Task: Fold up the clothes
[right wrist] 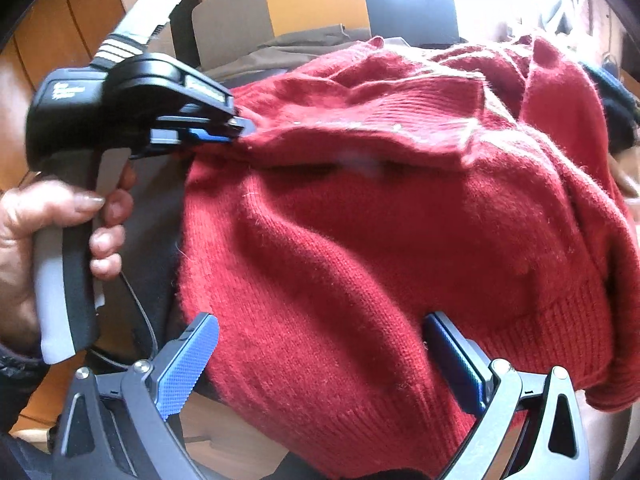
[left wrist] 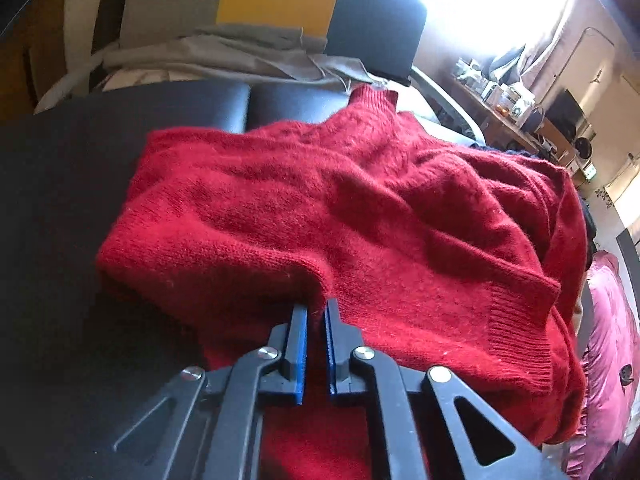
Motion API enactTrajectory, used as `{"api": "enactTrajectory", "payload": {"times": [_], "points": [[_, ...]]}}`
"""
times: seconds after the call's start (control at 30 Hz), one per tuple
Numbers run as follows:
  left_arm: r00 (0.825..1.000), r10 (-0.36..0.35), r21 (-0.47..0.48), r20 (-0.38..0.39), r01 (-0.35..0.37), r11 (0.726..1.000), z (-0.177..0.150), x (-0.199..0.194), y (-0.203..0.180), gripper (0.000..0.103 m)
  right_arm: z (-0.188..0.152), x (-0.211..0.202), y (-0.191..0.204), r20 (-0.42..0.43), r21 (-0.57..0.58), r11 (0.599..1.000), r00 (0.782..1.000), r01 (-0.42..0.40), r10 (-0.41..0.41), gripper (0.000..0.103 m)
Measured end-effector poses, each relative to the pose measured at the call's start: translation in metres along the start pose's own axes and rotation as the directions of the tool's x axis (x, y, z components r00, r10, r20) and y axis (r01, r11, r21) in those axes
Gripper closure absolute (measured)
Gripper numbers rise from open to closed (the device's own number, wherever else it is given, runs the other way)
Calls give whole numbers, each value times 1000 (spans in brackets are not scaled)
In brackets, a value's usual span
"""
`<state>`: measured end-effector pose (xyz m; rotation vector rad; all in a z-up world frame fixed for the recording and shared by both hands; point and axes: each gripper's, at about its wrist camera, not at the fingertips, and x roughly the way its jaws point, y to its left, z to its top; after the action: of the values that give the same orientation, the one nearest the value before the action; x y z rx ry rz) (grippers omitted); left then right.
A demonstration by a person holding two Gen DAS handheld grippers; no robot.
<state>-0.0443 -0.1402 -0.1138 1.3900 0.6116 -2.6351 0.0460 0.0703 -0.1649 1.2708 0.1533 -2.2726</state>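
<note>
table (left wrist: 60, 200): dark, red sweater (left wrist: 340, 220) rumpled across it | room: cluttered shelf (left wrist: 520, 120), bright window | left claw (left wrist: 316, 312): pinching sweater edge | right claw (right wrist: 320, 344): wide apart, empty

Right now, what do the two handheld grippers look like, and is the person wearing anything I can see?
Both are black linkage frames with silver pivot screws and blue finger pads. The right gripper shows dotted, saw-edged pads. The left gripper, seen from the right wrist camera, has a bulky black body with small white lettering, a grey and black handle and a thin black cable. A dark sleeve cuff shows at the wrist.
</note>
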Motion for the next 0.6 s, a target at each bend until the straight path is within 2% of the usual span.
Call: {"api": "enactTrajectory", "payload": {"times": [0.1, 0.2, 0.27, 0.37, 0.43, 0.47, 0.53, 0.6], "points": [[993, -118, -128, -6, 116, 985, 7, -17, 40, 97, 3, -3, 1, -12, 6, 1000, 1000, -12, 12, 0], [990, -135, -223, 27, 138, 965, 13, -34, 81, 97, 6, -4, 2, -14, 17, 1000, 1000, -25, 25, 0], [994, -96, -276, 51, 106, 955, 17, -44, 114, 97, 8, -3, 4, -18, 11, 1000, 1000, -22, 22, 0], [999, -26, -383, 44, 41, 923, 15, -54, 171, 96, 10, 1, 9, -25, -8, 1000, 1000, -18, 18, 0], [995, 90, -403, 33, -69, 913, 12, -64, 197, 95, 9, 1, 13, -28, -23, 1000, 1000, -15, 14, 0], [991, 126, -410, 33, -102, 906, 10, -69, 207, 95, 10, 1, 14, -28, -27, 1000, 999, -16, 15, 0], [987, 151, -422, 49, -117, 899, 5, -82, 218, 95, 10, 1, 14, -28, -27, 999, 999, -21, 21, 0], [988, 128, -420, 84, -82, 904, 0, -96, 218, 95, 10, 3, 14, -33, -36, 999, 999, -19, 18, 0]]}}
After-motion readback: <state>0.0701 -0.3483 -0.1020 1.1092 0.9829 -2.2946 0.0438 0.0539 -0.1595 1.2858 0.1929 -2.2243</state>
